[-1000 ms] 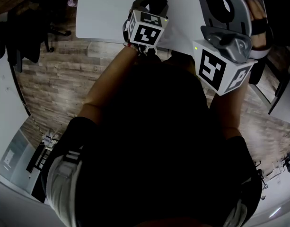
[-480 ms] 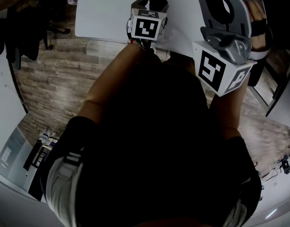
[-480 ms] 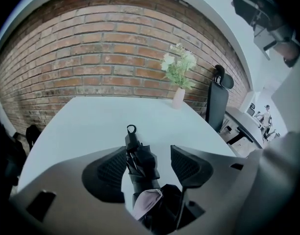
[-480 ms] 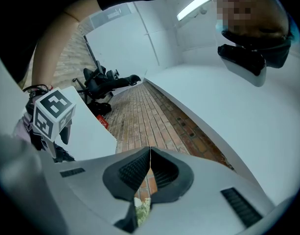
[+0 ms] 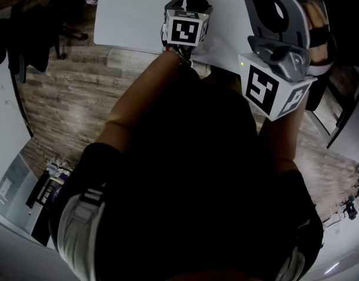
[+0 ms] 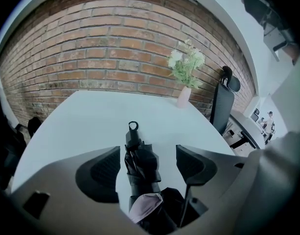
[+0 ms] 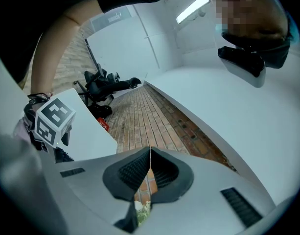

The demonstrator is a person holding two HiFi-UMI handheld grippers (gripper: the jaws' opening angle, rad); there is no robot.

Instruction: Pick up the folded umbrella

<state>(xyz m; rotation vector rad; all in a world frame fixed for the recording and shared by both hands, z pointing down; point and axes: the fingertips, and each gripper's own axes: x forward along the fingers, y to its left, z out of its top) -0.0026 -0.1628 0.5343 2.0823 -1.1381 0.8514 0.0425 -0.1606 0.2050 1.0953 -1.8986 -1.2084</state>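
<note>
Black folded umbrella inside left claw, jaws just opening

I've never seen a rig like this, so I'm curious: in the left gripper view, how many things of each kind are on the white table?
Folded umbrella: 1
Vase of flowers: 1
Total: 2

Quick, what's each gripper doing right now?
Left gripper: open, jaws just been opening, folded umbrella between them, not gripped.
Right gripper: shut, empty.
</note>
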